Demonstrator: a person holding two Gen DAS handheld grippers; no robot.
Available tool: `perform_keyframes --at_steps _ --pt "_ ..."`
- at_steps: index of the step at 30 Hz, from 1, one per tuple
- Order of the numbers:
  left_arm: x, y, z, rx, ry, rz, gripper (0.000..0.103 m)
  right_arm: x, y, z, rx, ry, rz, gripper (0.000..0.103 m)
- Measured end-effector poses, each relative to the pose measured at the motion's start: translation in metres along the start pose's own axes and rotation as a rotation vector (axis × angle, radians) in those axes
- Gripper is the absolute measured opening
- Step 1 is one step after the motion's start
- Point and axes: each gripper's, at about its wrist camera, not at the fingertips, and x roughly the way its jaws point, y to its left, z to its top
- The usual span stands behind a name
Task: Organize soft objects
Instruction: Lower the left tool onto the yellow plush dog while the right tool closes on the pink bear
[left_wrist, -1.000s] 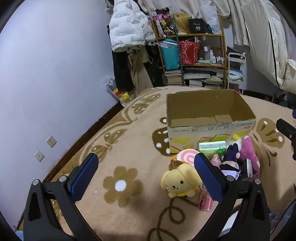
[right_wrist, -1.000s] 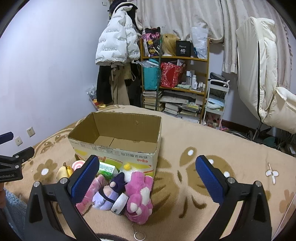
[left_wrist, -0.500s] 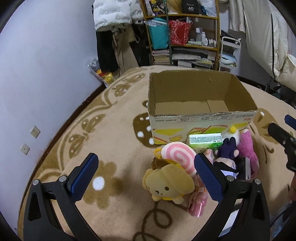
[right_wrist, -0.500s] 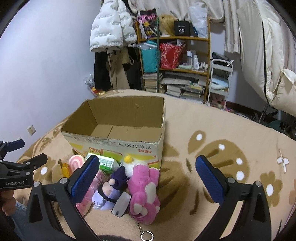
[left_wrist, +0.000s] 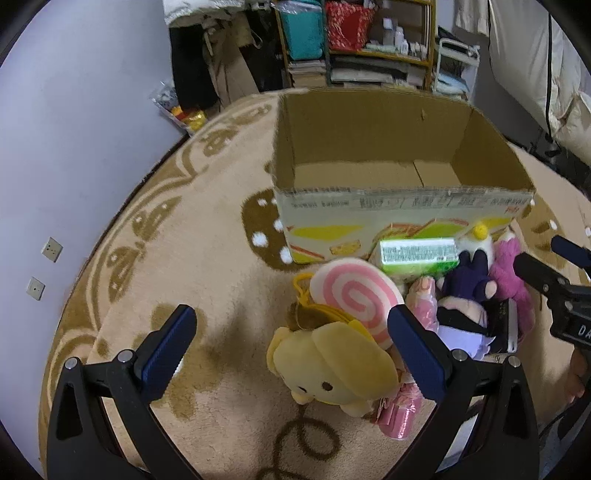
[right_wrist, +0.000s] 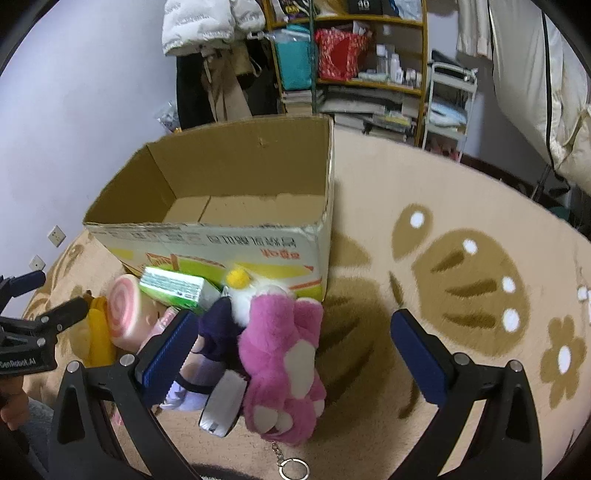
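Gaping wide, both tools empty.

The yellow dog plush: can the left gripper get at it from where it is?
Probably yes. The yellow dog plush lies on top at the near edge of the pile, the open left gripper hangs right over it, and nothing covers it; only the pink swirl cushion leans behind.

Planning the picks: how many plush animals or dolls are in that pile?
3 clearly: yellow dog plush nearest left, purple doll mid-pile, pink bear on the right. A white, yellow-topped one behind may be a fourth.
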Motion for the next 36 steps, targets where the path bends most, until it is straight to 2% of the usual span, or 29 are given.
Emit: perform_keyframes --at_steps 11,17,25,27,29,30,34,36 --pt "0.032 -0.009 -0.009 0.034 0.132 -0.025 0.102 0.026 0.000 -0.008 -0.007 0.072 0.008 0.103" --pt "0.037 -0.004 -0.010 0.001 0.160 -0.048 0.102 0.033 -0.004 -0.010 -0.007 0.099 0.007 0.093" --pt "0.040 0.002 -0.014 -0.048 0.210 -0.081 0.102 0.029 -0.008 -0.009 0.006 0.090 0.011 0.088" --pt "0.042 0.002 -0.016 -0.048 0.222 -0.081 0.102 0.028 -0.010 -0.009 0.013 0.091 0.016 0.076" --pt "0.043 0.002 -0.018 -0.048 0.234 -0.087 0.098 0.028 -0.013 -0.011 0.034 0.099 0.043 0.068" --pt "0.044 0.002 -0.019 -0.052 0.242 -0.098 0.091 0.028 -0.014 -0.012 0.043 0.105 0.054 0.062" --pt "0.051 0.005 -0.022 -0.098 0.277 -0.157 0.079 0.045 -0.021 -0.019 0.077 0.182 0.051 0.061" --pt "0.054 0.007 -0.023 -0.123 0.289 -0.181 0.073 0.052 -0.027 -0.021 0.121 0.202 0.079 0.061"
